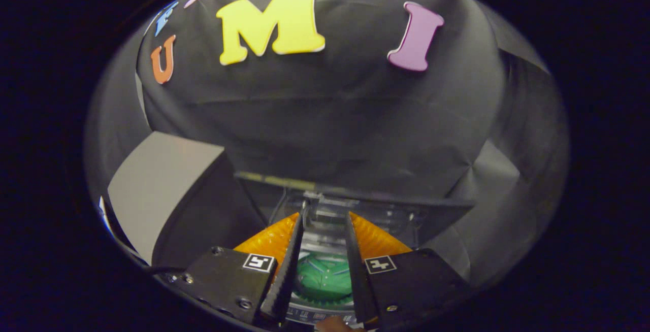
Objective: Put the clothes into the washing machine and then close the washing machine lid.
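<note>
Hidden or unclear: the body of the small washing machine (325, 317) is cut off below the fingers; its dial markings are too small to be made out; a sliver of a hand (335, 325) is seen at 6 o'clock, mostly cut off.
Container: a round drum opening is seen between the fingers; a green garment with pale stripes (323, 277) is lying inside it.
Lid: the clear plastic lid (350, 215) is raised at 12 o'clock from the drum, beyond the fingertips; its edges are hard to trace.
Gripper: the gripper (324, 219) is held over the drum; the jaws are apart; nothing is pressed between them.
Surroundings: translucent orange textured panels (271, 240) are seen outside each finger, at 9 and 3 o'clock from the drum; a grey flat board (152, 185) is seen at 10 o'clock.
</note>
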The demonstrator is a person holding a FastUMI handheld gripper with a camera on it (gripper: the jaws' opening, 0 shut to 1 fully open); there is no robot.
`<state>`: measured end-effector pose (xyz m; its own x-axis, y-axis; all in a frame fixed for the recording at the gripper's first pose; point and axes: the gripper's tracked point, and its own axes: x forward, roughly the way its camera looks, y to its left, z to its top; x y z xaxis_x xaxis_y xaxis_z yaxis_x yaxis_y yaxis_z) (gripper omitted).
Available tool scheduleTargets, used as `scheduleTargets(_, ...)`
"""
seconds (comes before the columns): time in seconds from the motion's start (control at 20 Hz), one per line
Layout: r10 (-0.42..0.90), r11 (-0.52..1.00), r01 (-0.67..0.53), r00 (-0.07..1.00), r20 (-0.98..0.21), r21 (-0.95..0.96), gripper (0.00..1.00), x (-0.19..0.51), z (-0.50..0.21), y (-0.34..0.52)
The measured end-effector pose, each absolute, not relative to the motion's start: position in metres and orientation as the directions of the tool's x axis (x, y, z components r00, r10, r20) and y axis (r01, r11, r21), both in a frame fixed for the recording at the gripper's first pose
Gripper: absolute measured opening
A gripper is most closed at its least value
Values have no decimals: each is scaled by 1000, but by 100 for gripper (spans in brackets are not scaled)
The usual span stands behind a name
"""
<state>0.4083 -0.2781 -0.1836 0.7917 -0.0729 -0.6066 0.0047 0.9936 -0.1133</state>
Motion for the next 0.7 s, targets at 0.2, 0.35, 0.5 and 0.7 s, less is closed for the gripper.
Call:
scheduleTargets(0.2, -83, 992, 15, 831, -551, -126, 86, 444, -152, -284)
scheduleTargets(0.35, -90, 992, 29, 835, -543, -121, 97, 475, -164, -291)
scheduleTargets(0.5, -95, 993, 41, 826, -556, -109, 97, 496, -180, -293)
scheduleTargets(0.7, -101, 994, 67, 813, -573, -81, 96, 511, -203, -297)
